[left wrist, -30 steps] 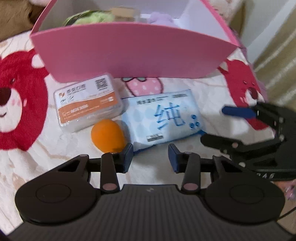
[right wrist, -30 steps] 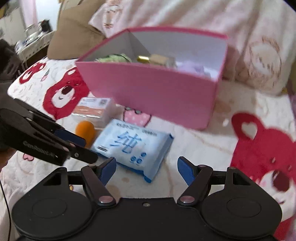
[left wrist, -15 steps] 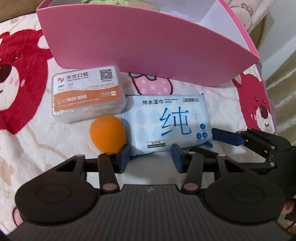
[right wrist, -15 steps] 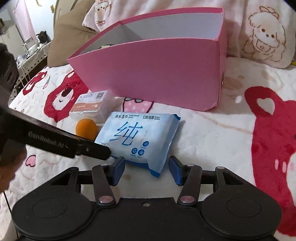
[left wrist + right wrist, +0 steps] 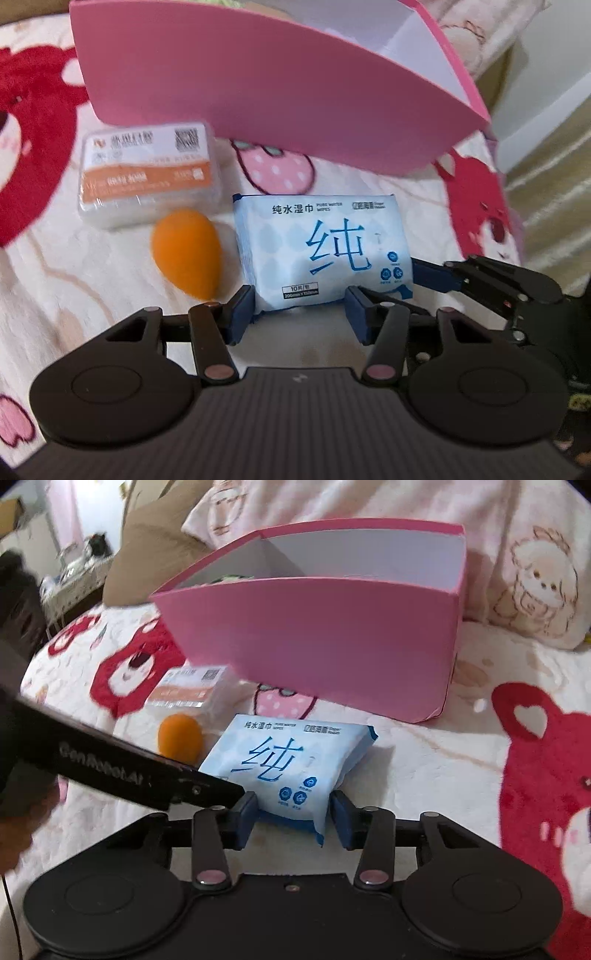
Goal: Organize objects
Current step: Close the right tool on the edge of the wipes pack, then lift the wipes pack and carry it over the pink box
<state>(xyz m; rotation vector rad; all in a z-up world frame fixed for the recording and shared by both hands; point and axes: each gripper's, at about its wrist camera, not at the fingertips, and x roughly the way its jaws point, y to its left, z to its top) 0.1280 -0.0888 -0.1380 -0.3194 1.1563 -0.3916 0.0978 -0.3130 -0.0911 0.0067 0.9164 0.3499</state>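
A light blue pack of wet wipes [image 5: 325, 247] lies flat on the bear-print blanket in front of a pink box [image 5: 266, 92]. My left gripper [image 5: 301, 314] is open, its fingers either side of the pack's near edge. My right gripper [image 5: 293, 821] is open too, straddling the pack's [image 5: 284, 764] near right corner; whether its pads touch is unclear. It also shows at the right of the left wrist view [image 5: 436, 277]. An orange egg-shaped sponge [image 5: 188, 253] and a clear orange-labelled box [image 5: 147, 173] lie left of the pack.
The pink box [image 5: 325, 638] stands open-topped with a few items inside, mostly hidden. A pillow with a sheep print [image 5: 532, 587] and a brown cushion [image 5: 155, 561] lie behind it. The bed's edge runs along the right of the left wrist view.
Both grippers have moved forward and down to the wipes pack, closing in from each side. The right jaws have narrowed around its corner. The pack has not moved.
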